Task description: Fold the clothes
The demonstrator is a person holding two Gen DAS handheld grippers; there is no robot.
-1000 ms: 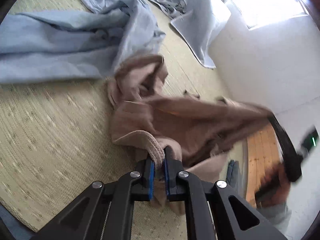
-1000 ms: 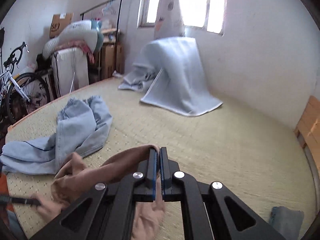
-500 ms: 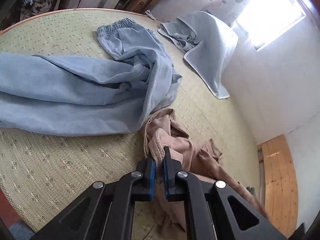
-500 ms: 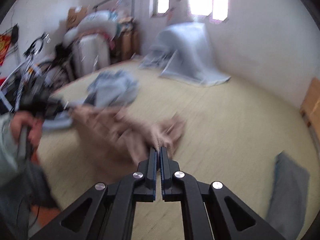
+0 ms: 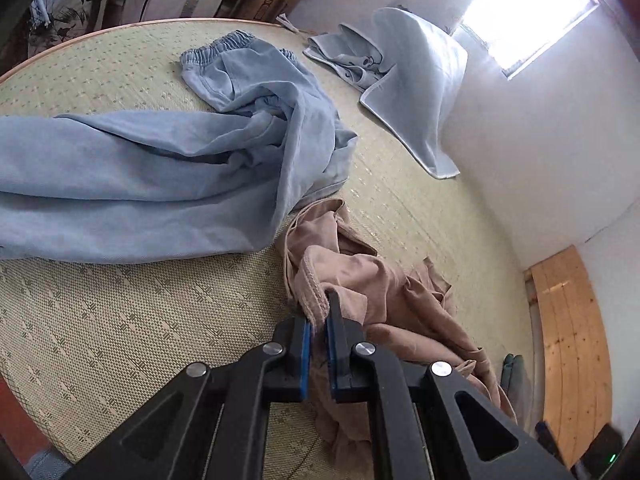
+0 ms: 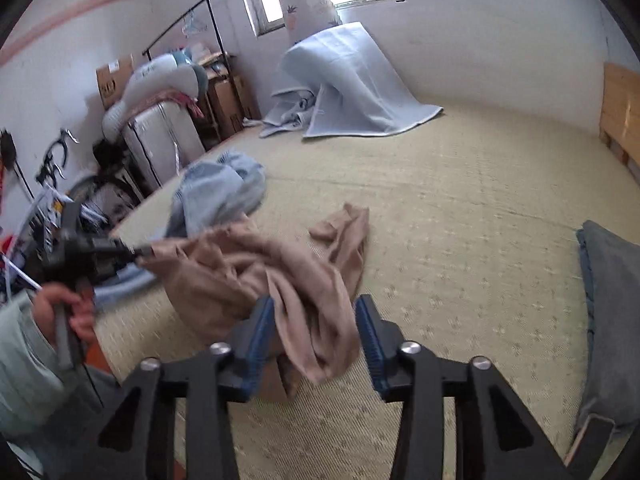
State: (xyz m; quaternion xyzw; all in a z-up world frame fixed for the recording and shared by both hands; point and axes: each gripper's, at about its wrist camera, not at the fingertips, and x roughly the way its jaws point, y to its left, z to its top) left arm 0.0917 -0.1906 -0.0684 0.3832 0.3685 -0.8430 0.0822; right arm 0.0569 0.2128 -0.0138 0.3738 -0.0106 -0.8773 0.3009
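Tan garment (image 5: 376, 300) crumpled on woven mat (image 5: 120, 320), long axis running 10 to 4 o'clock in left view. Left gripper (image 5: 318, 320) clamps its ribbed hem. Right gripper (image 6: 316, 332) spread wide, cloth bunched between, nearer the loose end.

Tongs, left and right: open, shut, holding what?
Left tongs: shut on the ribbed edge of the tan garment.
Right tongs: open, holding nothing; the tan garment lies between the fingers, ungripped.
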